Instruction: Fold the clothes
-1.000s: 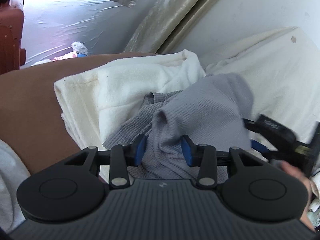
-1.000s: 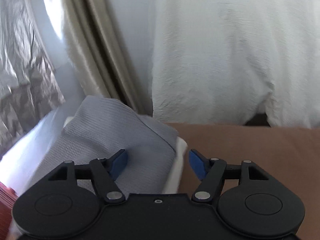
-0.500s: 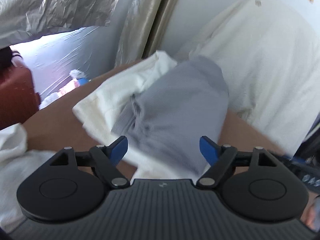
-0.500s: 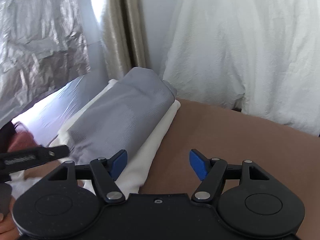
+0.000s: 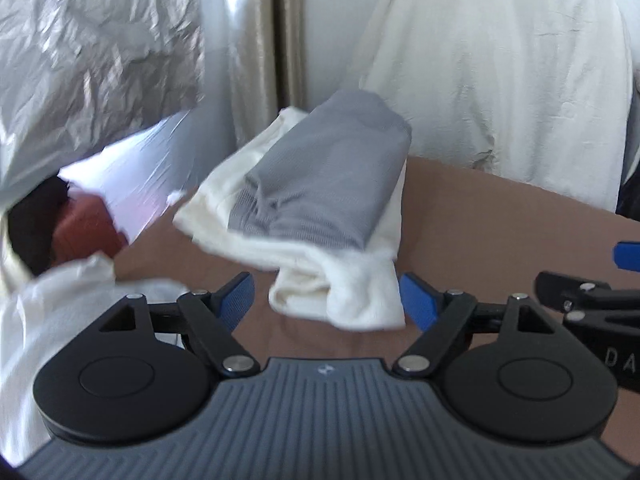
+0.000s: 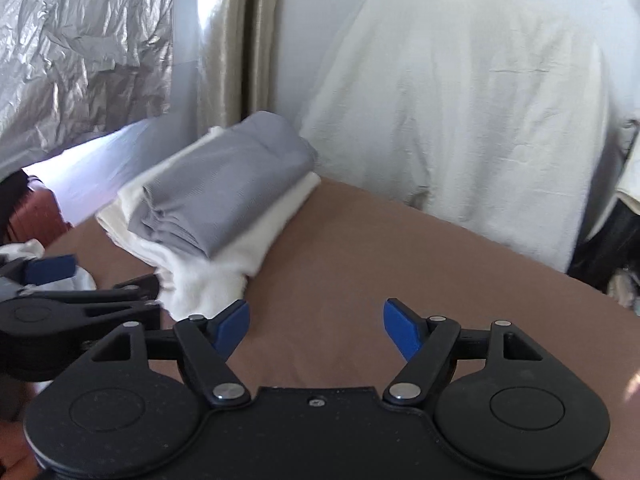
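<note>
A folded grey knit garment (image 5: 324,180) lies on top of a folded cream garment (image 5: 352,296) on the brown table (image 5: 500,220). The stack also shows in the right wrist view, grey (image 6: 224,188) over cream (image 6: 208,280). My left gripper (image 5: 328,300) is open and empty, just short of the cream garment's near end. My right gripper (image 6: 316,324) is open and empty over bare table, to the right of the stack. Each gripper shows at the edge of the other's view.
A heap of white cloth (image 5: 52,312) lies at the table's left near side. A white sheet (image 6: 480,100) drapes something behind the table. Curtain (image 6: 236,40) and silver foil (image 6: 80,32) stand at the back left. A reddish-brown object (image 5: 86,228) sits beyond the left edge.
My left gripper has let go of the grey garment and opened. Both grippers have drawn back from the stack, which now lies folded and farther away.
</note>
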### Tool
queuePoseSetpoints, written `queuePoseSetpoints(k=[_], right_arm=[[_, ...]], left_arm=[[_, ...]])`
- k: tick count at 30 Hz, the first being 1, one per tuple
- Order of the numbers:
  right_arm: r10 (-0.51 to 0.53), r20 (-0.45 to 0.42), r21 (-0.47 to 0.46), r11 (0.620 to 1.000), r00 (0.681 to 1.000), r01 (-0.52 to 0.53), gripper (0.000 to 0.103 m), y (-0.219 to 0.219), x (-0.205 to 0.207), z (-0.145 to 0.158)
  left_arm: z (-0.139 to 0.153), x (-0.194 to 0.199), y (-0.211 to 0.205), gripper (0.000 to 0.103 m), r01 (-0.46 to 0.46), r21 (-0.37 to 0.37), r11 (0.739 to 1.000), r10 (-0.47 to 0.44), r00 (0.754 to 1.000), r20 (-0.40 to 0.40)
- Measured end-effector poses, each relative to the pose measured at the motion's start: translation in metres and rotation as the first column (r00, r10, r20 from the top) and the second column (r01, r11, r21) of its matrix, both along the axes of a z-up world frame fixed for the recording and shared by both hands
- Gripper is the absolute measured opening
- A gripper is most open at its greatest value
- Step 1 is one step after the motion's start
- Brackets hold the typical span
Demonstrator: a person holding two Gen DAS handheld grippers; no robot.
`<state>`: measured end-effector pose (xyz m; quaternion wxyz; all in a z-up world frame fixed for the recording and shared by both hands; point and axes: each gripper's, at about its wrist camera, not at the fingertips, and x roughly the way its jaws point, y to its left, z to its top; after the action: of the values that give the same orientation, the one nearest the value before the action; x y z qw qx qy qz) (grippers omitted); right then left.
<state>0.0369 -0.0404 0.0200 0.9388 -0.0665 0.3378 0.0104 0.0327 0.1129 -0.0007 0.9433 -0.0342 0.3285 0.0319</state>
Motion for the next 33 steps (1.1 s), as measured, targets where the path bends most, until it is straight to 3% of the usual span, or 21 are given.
queuePoseSetpoints(k=[2,4,6,8,11,14,21,33], right_arm=[[-0.009,0.000,0.008,1.000,1.000,0.009,0.080,-0.006,-0.009,-0.002],[-0.036,-0.014,0.041,0.999,0.999,0.036,0.082,-0.013,-0.016,-0.009],[-0.053,-0.032,0.065,0.996,0.998,0.055,0.082,-0.019,-0.023,-0.018],[-0.070,-0.038,0.068,0.995,0.997,0.072,0.082,-0.023,-0.029,-0.024],[-0.095,-0.024,0.045,0.994,0.995,0.096,0.082,-0.025,-0.036,-0.025],[-0.094,-0.037,0.033,0.995,0.995,0.095,0.083,-0.027,-0.039,-0.025],[-0.082,-0.067,0.032,0.996,0.994,0.084,0.083,-0.029,-0.040,-0.029],[-0.101,-0.106,0.063,0.992,0.989,0.108,0.083,-0.035,-0.037,-0.040]], left_arm=[[-0.005,-0.014,-0.004,0.089,0.015,-0.012,1.000,-0.015,1.000,-0.008],[-0.013,-0.021,-0.013,0.099,0.006,0.042,0.999,-0.005,0.999,-0.033],[-0.018,-0.026,-0.024,0.099,0.014,0.122,0.992,-0.007,0.998,-0.059],[-0.016,-0.030,-0.031,0.099,0.038,0.155,0.987,-0.030,0.998,-0.053],[-0.009,-0.033,-0.032,0.099,0.051,0.121,0.991,-0.051,0.999,-0.005],[-0.008,-0.029,-0.035,0.100,0.058,0.089,0.994,-0.056,0.998,-0.021],[-0.011,-0.038,-0.043,0.103,0.019,0.152,0.988,-0.017,1.000,-0.011],[-0.015,-0.035,-0.048,0.103,0.037,0.182,0.983,-0.036,0.999,-0.011]])
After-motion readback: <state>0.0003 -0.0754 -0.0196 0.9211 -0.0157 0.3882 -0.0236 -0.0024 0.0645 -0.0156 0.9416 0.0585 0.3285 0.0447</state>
